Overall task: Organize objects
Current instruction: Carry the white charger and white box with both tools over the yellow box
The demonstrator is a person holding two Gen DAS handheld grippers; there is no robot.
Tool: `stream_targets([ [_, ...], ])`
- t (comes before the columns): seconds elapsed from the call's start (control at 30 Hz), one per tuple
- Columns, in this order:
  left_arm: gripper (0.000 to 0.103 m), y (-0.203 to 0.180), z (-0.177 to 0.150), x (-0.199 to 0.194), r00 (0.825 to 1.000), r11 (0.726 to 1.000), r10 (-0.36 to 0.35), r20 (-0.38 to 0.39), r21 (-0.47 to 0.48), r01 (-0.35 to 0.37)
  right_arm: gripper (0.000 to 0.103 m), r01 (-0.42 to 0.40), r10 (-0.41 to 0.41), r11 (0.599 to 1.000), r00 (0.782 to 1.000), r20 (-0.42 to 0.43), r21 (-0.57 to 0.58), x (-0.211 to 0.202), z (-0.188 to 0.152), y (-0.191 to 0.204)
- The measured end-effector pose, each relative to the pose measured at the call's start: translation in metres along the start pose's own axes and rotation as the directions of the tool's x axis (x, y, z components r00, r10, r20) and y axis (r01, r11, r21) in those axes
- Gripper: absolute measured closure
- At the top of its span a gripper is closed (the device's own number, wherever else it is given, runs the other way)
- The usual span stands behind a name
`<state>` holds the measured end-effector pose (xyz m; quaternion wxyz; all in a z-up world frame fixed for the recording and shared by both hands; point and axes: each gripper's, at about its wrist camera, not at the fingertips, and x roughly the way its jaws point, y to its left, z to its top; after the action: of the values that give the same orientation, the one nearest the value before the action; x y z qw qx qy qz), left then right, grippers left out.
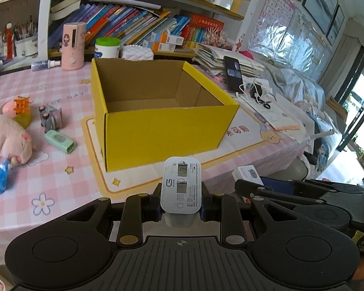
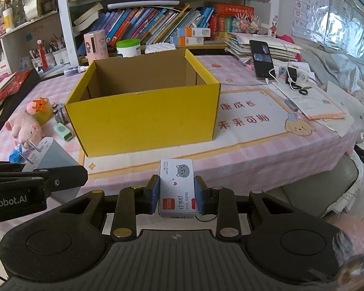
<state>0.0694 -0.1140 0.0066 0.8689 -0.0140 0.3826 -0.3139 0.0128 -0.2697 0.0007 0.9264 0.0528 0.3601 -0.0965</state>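
An open, empty yellow cardboard box [image 1: 157, 126] [image 2: 143, 118] stands in the middle of the pink checked table. My left gripper [image 1: 180, 206] is shut on a white charger plug [image 1: 181, 185], held in front of the box near the table's front edge; the charger also shows in the right wrist view [image 2: 48, 155]. My right gripper [image 2: 177, 196] is shut on a small white staple box [image 2: 177, 186] with a cat picture, also in front of the yellow box. The staple box [image 1: 246, 173] peeks out in the left wrist view.
Left of the box lie a pink plush pig [image 1: 9, 135] [image 2: 26, 123], a green device [image 1: 59, 141] [image 2: 63, 132], a toy car [image 1: 49, 117], an orange clip [image 1: 23, 103] and a blue item [image 1: 1, 177]. A phone [image 2: 263, 59] with cables and paper stacks lie right. Bookshelves stand behind.
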Motion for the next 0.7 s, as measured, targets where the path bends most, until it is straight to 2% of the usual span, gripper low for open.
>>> stream_targets([
  [0.7, 0.078, -0.003, 0.038, 0.026, 0.999, 1.0, -0.005, 0.033, -0.015, 0.005, 0.075, -0.04, 0.041, 0.998, 0.999, 0.01, -0.045, 0.031, 0.041, -0.011],
])
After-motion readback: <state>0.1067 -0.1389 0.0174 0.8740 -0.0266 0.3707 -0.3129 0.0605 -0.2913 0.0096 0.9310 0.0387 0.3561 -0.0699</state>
